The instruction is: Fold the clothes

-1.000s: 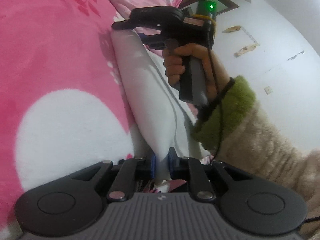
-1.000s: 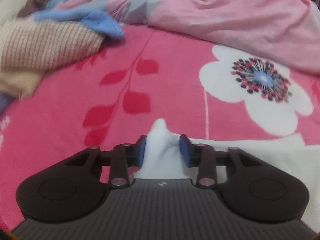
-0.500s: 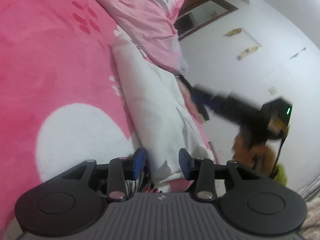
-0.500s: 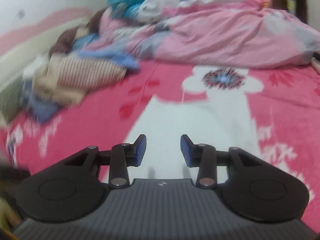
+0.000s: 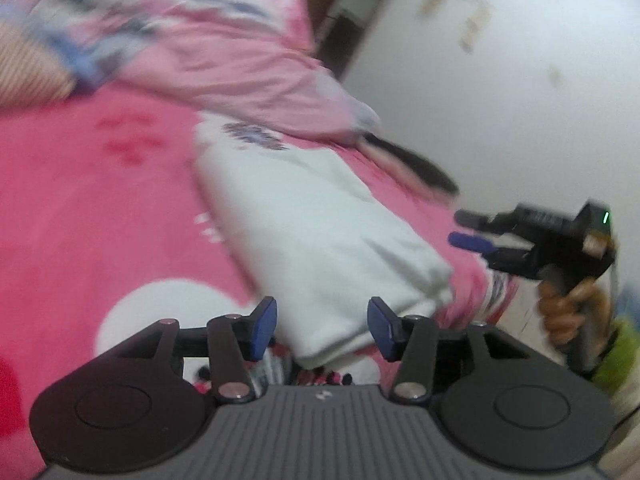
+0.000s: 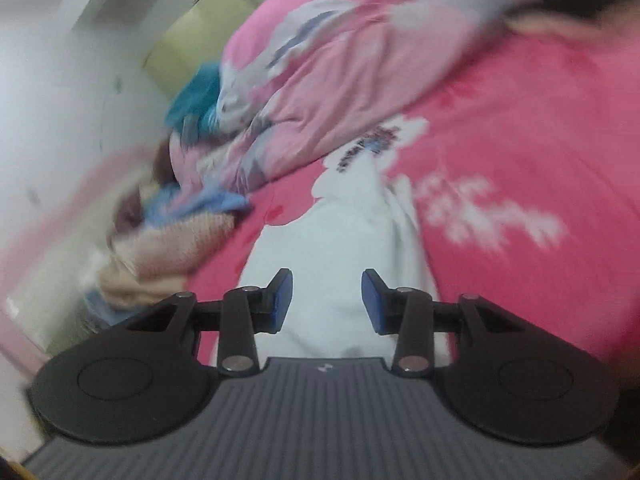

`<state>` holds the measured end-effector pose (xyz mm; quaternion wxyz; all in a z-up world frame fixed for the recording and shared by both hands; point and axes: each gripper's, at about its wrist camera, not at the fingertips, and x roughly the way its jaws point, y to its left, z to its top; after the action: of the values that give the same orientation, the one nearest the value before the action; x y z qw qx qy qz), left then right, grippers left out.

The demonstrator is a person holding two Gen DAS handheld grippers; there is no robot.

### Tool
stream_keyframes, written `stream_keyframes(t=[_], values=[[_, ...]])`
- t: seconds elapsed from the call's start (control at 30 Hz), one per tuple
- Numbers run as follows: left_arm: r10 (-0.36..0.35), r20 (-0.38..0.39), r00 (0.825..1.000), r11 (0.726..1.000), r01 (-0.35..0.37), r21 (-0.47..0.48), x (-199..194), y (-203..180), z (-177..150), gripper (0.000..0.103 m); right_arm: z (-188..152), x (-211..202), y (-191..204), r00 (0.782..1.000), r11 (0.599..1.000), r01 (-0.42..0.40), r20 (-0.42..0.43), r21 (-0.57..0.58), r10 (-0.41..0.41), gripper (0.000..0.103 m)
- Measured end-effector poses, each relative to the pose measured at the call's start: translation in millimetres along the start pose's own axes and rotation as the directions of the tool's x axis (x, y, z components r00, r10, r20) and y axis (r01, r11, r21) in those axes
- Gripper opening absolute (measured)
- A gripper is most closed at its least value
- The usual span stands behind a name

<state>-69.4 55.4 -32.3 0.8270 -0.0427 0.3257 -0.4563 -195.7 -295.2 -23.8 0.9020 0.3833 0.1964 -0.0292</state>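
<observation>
pink floral bed cover (image 5: 80,208), folded white garment (image 5: 320,240) lying on it, rumpled pink quilt (image 5: 240,52), heaped clothes (image 6: 172,240)

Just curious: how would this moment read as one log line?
left tool: open | right tool: open | white garment: folded on bed, released

The right gripper (image 6: 326,300) hung with its blue-padded jaws spread apart and nothing between them, above the near end of the folded white garment (image 6: 332,248). That garment lay on the pink floral blanket (image 6: 520,152). Left of the garment sat a blurred heap of clothes (image 6: 168,248); beyond its far end, a rumpled pink quilt (image 6: 340,72) was bunched up.
</observation>
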Motion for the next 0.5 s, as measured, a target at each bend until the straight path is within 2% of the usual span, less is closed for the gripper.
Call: stream_keyframes(t=[0.1, 0.23, 0.33, 0.5], values=[[0.046, -0.034, 0.998, 0.989, -0.041, 0.145, 13.1, -25.0, -9.6, 0.05, -15.7, -6.8, -22.3, 0.999, 0.987, -0.039, -0.018, 0.154, 0.042, 0.039], [0.142, -0.034, 0.989, 0.952, -0.127, 0.279, 22.0, -42.6, -19.1, 0.046, -36.6, 8.1, -46.4, 0.993, 0.946, -0.079, -0.054, 0.315, 0.101, 0.04], [0.21, -0.027, 0.977, 0.913, -0.186, 0.363, 26.3, -53.2, -23.6, 0.044, -42.3, 19.6, -54.6, 0.992, 0.936, -0.071, -0.077, 0.346, 0.104, 0.04], [0.27, -0.006, 0.963, 0.849, -0.235, 0.472, 33.8, -69.3, -31.2, 0.043, -36.7, 31.2, -49.9, 0.995, 0.952, -0.046, -0.069, 0.302, 0.07, 0.04]])
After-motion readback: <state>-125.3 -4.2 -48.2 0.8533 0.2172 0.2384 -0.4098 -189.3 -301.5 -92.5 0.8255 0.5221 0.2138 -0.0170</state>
